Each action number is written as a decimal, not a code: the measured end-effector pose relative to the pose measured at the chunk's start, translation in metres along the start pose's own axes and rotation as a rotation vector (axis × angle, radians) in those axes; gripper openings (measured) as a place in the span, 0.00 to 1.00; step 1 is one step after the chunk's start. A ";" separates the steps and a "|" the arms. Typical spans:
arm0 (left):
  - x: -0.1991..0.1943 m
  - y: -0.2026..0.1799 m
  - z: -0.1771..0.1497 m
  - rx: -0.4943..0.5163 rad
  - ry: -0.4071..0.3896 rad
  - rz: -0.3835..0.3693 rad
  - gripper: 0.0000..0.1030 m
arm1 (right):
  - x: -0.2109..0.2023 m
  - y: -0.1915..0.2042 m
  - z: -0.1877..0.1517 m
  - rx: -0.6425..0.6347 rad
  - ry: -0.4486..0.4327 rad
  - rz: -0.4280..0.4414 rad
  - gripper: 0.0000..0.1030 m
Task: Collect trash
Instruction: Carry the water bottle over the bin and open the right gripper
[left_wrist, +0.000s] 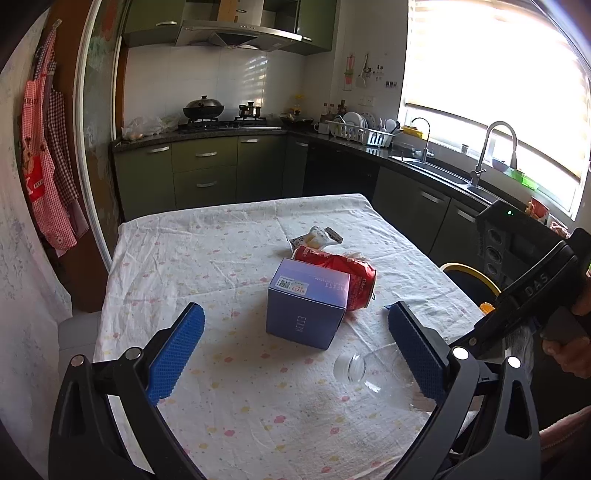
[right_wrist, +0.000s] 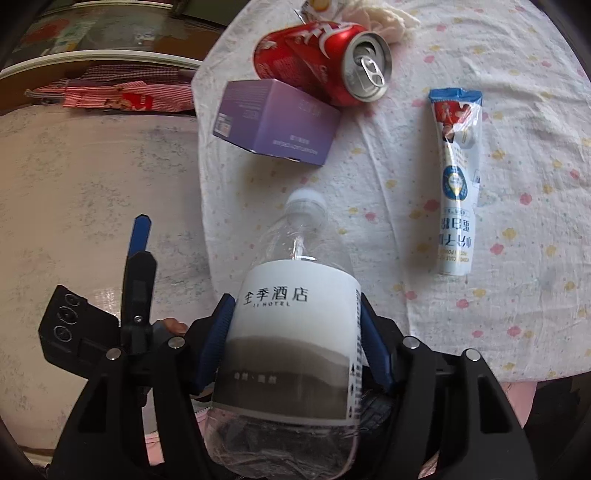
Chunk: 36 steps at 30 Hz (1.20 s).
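My right gripper (right_wrist: 295, 332) is shut on a clear plastic bottle (right_wrist: 291, 332) with a white hotel label, held above the table's near edge; its neck also shows in the left wrist view (left_wrist: 354, 369). My left gripper (left_wrist: 295, 343) is open and empty, just short of a purple box (left_wrist: 306, 306). A dented red can (left_wrist: 340, 273) lies on its side behind the box. A small snack wrapper (left_wrist: 317, 236) lies farther back. In the right wrist view I see the box (right_wrist: 277, 122), the can (right_wrist: 325, 62) and a blue-and-white sachet (right_wrist: 458, 177) lying flat to the right.
The table (left_wrist: 221, 258) carries a white flowered cloth. A crumpled white tissue (right_wrist: 384, 18) lies beside the can. A yellow-rimmed bin (left_wrist: 469, 277) stands past the table's right edge. Kitchen counters, a stove and a sink (left_wrist: 436, 170) lie beyond.
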<state>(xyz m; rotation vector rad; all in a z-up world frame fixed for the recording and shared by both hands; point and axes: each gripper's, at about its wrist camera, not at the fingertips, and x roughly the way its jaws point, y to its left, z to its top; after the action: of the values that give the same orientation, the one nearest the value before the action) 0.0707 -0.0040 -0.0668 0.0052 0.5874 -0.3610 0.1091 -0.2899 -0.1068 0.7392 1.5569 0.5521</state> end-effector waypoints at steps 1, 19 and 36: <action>-0.001 0.000 0.000 0.001 -0.001 0.001 0.95 | -0.001 0.001 0.000 -0.002 -0.004 0.002 0.59; 0.001 -0.001 0.004 0.004 0.003 0.012 0.95 | -0.045 -0.014 0.008 0.018 -0.084 0.053 0.58; 0.023 -0.041 0.019 0.079 0.003 -0.029 0.95 | -0.196 -0.122 0.003 0.191 -0.480 -0.004 0.58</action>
<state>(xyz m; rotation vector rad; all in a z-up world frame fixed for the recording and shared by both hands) 0.0848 -0.0522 -0.0600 0.0727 0.5766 -0.4121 0.1014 -0.5163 -0.0612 0.9355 1.1691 0.1992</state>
